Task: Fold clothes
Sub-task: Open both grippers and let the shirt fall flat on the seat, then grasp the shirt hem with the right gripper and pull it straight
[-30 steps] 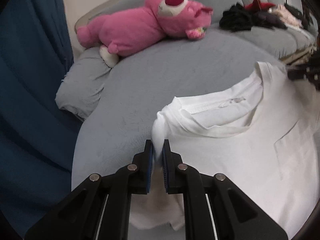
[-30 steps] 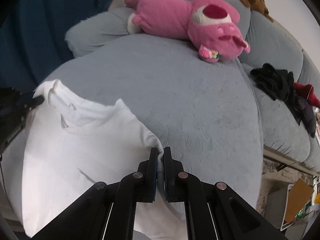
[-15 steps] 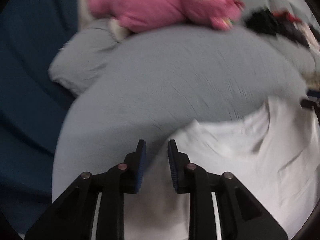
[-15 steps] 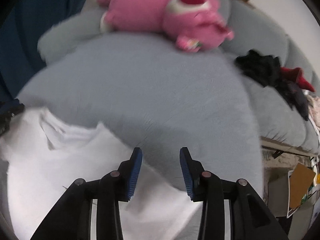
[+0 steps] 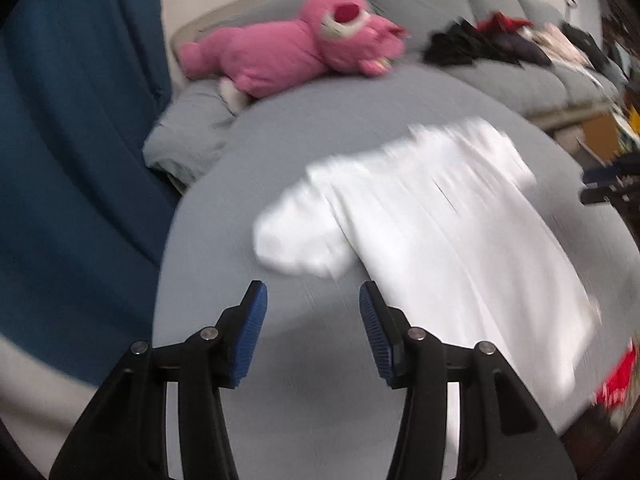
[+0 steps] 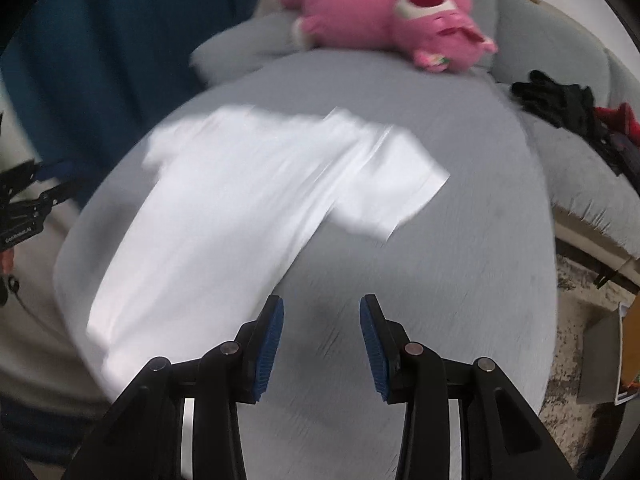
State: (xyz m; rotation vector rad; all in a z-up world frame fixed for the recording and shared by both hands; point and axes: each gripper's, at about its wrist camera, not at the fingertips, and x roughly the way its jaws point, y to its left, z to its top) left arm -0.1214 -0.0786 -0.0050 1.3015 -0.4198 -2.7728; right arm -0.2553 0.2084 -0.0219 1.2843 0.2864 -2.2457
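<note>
I see both my tongs, left (image 5: 310,318) and right (image 6: 322,334), freshly parted and empty. The white cotton t-shirt (image 5: 440,216) lies spread on the grey padded surface (image 6: 460,260). Beyond it lie a pink plush bear (image 6: 400,20) and a heap of dark clothes (image 6: 568,108). Nothing blocks the shirt.

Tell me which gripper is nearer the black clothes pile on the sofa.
Right. The right gripper is on the shirt's side facing the black clothes pile; the left gripper is beyond the shirt, toward the curtain.

both wrist views angled down, sharing white shirt (image 5: 448,216) (image 6: 224,200)
</note>
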